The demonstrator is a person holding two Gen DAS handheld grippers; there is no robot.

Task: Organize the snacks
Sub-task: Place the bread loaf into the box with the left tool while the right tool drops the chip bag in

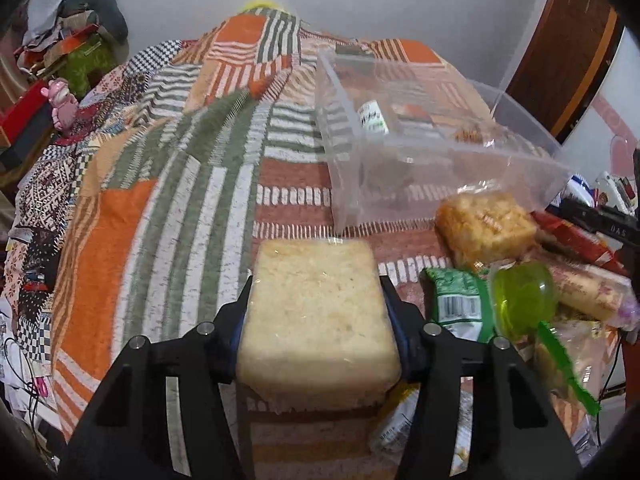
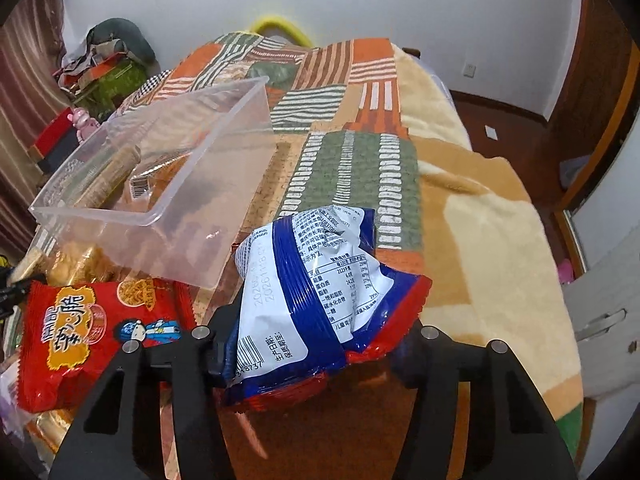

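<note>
My left gripper (image 1: 316, 296) is shut on a pale rice-cake block in clear wrap (image 1: 320, 320), held above the patchwork bedspread (image 1: 168, 184). A clear plastic bin (image 1: 420, 148) stands ahead to the right with a few snacks inside. My right gripper (image 2: 316, 320) is shut on a crumpled blue-and-white snack bag (image 2: 316, 292). The same clear bin (image 2: 160, 184) lies ahead to its left. A red snack packet (image 2: 80, 332) lies left of the right gripper.
In the left wrist view a golden crispy snack block (image 1: 484, 224), a green packet (image 1: 460, 300) and a green plastic scoop (image 1: 524, 300) lie right of the gripper. Clutter and a pink toy (image 1: 62, 104) sit beside the bed at left. A cream blanket (image 2: 480, 240) covers the bed's right side.
</note>
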